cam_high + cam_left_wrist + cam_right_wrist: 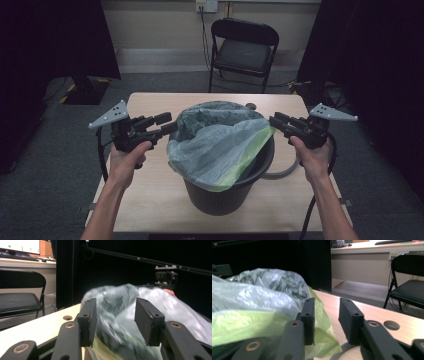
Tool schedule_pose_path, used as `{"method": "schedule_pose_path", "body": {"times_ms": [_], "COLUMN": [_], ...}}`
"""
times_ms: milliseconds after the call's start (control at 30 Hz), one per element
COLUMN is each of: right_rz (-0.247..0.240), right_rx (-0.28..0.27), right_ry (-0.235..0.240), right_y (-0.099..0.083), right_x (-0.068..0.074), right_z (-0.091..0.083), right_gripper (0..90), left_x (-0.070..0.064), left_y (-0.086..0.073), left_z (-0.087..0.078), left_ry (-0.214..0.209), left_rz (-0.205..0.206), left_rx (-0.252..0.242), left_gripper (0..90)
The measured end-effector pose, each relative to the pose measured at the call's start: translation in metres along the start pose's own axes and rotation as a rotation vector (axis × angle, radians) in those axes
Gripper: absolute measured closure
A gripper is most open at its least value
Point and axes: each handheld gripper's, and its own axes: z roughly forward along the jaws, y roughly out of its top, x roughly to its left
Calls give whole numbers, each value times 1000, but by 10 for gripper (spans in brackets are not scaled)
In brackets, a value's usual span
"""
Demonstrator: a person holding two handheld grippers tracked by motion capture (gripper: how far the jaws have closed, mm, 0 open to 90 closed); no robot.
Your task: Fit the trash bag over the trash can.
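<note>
A black bucket (225,195) stands in the middle of the wooden table (145,200). A translucent plastic bag (220,145) with a green edge is draped loosely over its mouth, bunched high at the back. My left gripper (167,124) is open at the bag's left edge. In the left gripper view its jaws (115,302) stand wide apart and the blurred bag (117,315) bulges into the gap. My right gripper (274,121) is at the bag's right edge. Its jaws (327,301) are open with nothing between them, and the bag (262,300) lies just left of them.
A black folding chair (245,50) stands beyond the table's far edge. A grey curved band (282,172) lies on the table right of the bucket. The table has a round hole (391,325) near the right gripper. Dark curtains hang at both sides.
</note>
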Motion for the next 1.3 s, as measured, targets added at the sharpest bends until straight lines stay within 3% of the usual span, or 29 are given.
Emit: {"method": "schedule_pose_path", "body": {"times_ms": [167, 233, 400, 600, 733, 867, 967, 1000, 1067, 1133, 1167, 1233, 1300], "right_rz": [-18, -28, -38, -26, -24, -16, 3, 11, 16, 19, 19, 17, 17], "right_rx": [-16, -18, -20, -18, -14, -2, 0, 11, 22, 37, 37, 42, 45], "right_ry": [18, 27, 31, 38, 39, 50, 72, 90, 96, 107, 107, 105, 108], "right_y": [8, 11, 14, 19, 20, 22, 25, 27, 28, 27, 27, 27, 27], "right_x": [7, 11, 15, 19, 21, 22, 20, 19, 19, 19, 19, 20, 21], "right_z": [-2, -1, -2, -1, 1, 5, 11, 17, 20, 27, 27, 29, 30], "right_gripper": [621, 604, 575, 473, 434, 406, 399, 398, 398, 400, 400, 400, 399], "left_x": [10, 11, 10, 0, -14, -25, -27, -21, -18, -10, -10, -7, -7], "left_y": [0, -3, -8, -10, -16, -23, -16, -10, -7, -6, -6, -7, -10], "left_z": [15, 16, 9, -7, -23, -35, -42, -40, -37, -18, -18, -5, 2], "left_ry": [25, 41, 44, 27, 1, -7, -4, -10, 1, 4, 4, 24, 23], "left_rz": [-15, -15, -19, 0, 11, 34, 47, 24, 21, 4, 4, 0, -9], "left_rx": [39, 50, 37, 30, 18, 55, -2, -38, -41, -20, -20, 12, 22], "left_gripper": [557, 655, 826, 900, 900, 900, 845, 802, 767, 665, 655, 655, 761]}}
